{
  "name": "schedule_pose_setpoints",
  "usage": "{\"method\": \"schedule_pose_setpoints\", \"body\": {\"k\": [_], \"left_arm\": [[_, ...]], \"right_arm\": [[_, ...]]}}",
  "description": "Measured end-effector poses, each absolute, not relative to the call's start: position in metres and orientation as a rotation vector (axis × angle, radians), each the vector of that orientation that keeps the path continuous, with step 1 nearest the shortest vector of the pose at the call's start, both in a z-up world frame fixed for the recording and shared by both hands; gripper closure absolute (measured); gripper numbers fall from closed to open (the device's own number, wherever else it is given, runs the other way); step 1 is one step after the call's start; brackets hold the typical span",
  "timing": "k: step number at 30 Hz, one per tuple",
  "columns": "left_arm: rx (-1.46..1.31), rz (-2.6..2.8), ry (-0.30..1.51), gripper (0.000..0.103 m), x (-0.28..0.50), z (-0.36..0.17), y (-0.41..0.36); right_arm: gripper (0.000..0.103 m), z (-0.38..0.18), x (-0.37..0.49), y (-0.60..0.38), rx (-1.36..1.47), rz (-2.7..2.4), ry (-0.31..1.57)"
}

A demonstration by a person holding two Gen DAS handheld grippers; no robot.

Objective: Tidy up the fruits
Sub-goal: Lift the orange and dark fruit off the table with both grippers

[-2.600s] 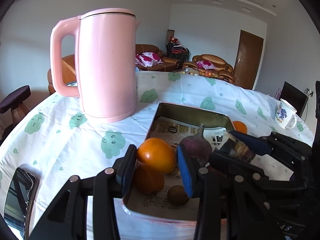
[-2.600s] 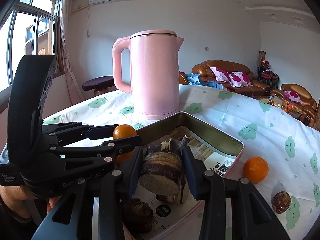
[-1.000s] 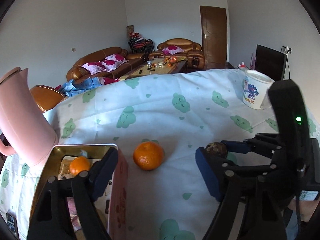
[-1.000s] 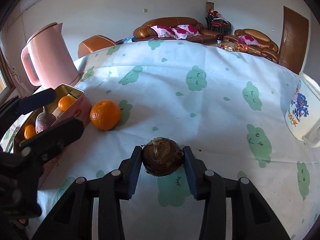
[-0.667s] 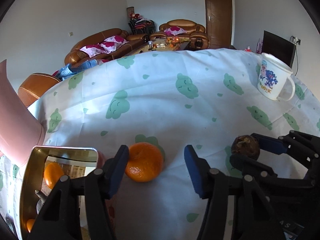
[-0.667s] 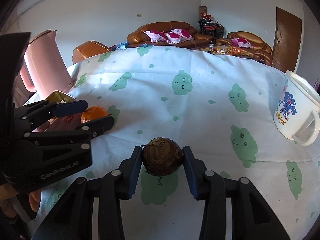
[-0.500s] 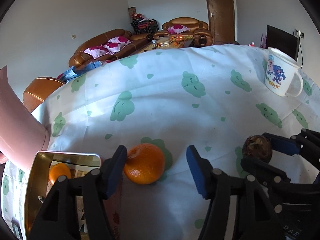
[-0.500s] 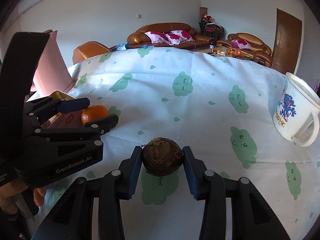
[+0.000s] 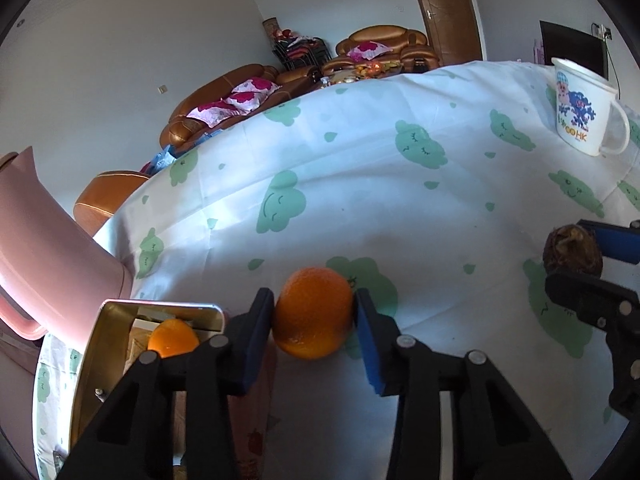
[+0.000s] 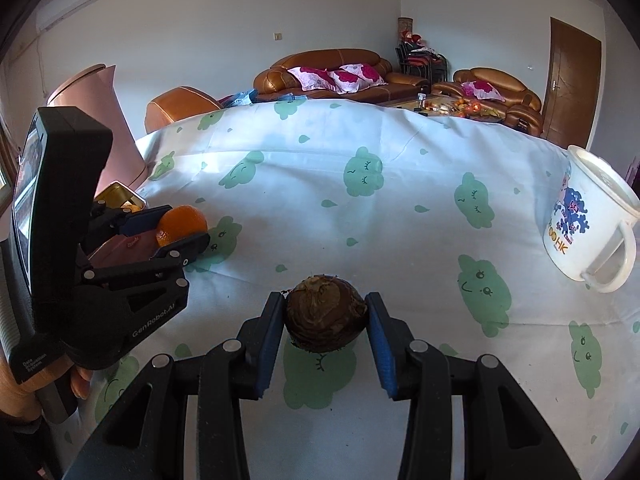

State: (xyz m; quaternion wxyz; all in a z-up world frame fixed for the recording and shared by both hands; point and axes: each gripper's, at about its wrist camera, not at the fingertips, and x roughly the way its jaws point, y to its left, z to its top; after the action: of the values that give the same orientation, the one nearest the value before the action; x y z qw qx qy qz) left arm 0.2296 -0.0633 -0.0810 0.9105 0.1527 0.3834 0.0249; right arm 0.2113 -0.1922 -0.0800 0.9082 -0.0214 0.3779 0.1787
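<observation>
Left tool (image 9: 315, 320) clamps the round orange fruit (image 9: 314, 312); right tool (image 10: 326, 324) clamps the brown scaly fruit (image 10: 326, 318). Only the left view shows inside the gold tin (image 9: 86, 368).

Each camera sits just behind its own fingers, low over the table (image 9: 400, 184), looking across it to the sofas. The left one is close to the orange (image 9: 314, 312). The right one is close to the brown fruit (image 10: 326, 318). Both see the orange, brown fruit, mug (image 10: 584, 224), tin (image 9: 120, 312), and each other's gripper.
</observation>
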Motion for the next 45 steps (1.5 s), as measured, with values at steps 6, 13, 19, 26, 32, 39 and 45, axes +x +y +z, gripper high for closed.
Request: {"method": "schedule_pose_setpoints", "body": {"k": [6,13,19,26,32,39,45], "left_arm": [[0.201,-0.071,0.785,0.061,0.216,-0.076,-0.066],[0.108,-0.134,0.783,0.061,0.206,-0.074,-0.068],[0.072,-0.134,0.742,0.062,0.196,-0.069,-0.065],[0.062,-0.128,0.688,0.062,0.188,-0.063,-0.063],[0.063,-0.126,0.659,0.061,0.183,-0.06,-0.063],[0.075,-0.126,0.624,0.061,0.177,-0.057,-0.064],[0.091,-0.119,0.592,0.061,0.172,-0.054,-0.067]], "right_arm": [[0.06,-0.079,0.209,-0.192,-0.042,0.366,0.763],[0.06,-0.076,0.207,-0.195,-0.037,0.364,0.741],[0.06,-0.072,0.201,-0.196,-0.039,0.366,0.703],[0.06,-0.067,0.195,-0.198,-0.032,0.36,0.657],[0.06,-0.063,0.189,-0.197,-0.04,0.356,0.617],[0.06,-0.06,0.185,-0.2,-0.034,0.353,0.585],[0.06,-0.059,0.18,-0.201,-0.033,0.352,0.562]]}}
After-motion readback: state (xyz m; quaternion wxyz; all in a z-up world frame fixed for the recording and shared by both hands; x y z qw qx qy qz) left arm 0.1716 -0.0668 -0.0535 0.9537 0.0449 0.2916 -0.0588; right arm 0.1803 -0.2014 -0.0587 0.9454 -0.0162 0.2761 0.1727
